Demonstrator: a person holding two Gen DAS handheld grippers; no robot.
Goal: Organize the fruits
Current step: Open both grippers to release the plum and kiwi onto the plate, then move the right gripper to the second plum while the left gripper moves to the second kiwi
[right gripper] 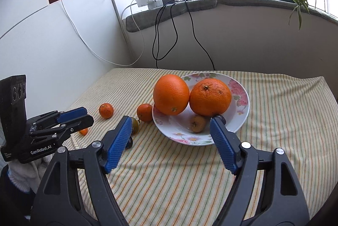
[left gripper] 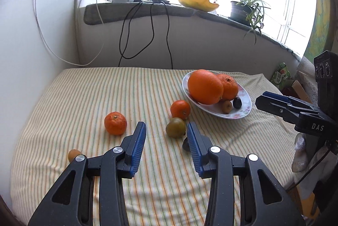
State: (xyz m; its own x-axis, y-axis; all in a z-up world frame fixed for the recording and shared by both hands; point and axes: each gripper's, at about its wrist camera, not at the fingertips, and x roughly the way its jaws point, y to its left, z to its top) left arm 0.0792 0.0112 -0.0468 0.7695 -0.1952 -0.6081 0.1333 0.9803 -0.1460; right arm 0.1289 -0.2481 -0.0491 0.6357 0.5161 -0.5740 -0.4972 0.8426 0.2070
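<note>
Blue ribbed fingers (left gripper: 139,141) of both grippers gape empty over the striped yellow cloth-covered table (left gripper: 95,99); grey windowsill (left gripper: 137,10) behind, perhaps carpeted.

1. You had two large oranges (right gripper: 171,97) touching on the floral plate (right gripper: 240,103), with a small brown fruit (right gripper: 197,123) and a dark plum (left gripper: 237,103) beside them.
2. Your two mandarins (left gripper: 115,123), a greenish fruit (left gripper: 175,127) and a small orange fruit (left gripper: 72,154) lay loose on the striped cloth (left gripper: 84,99).
</note>
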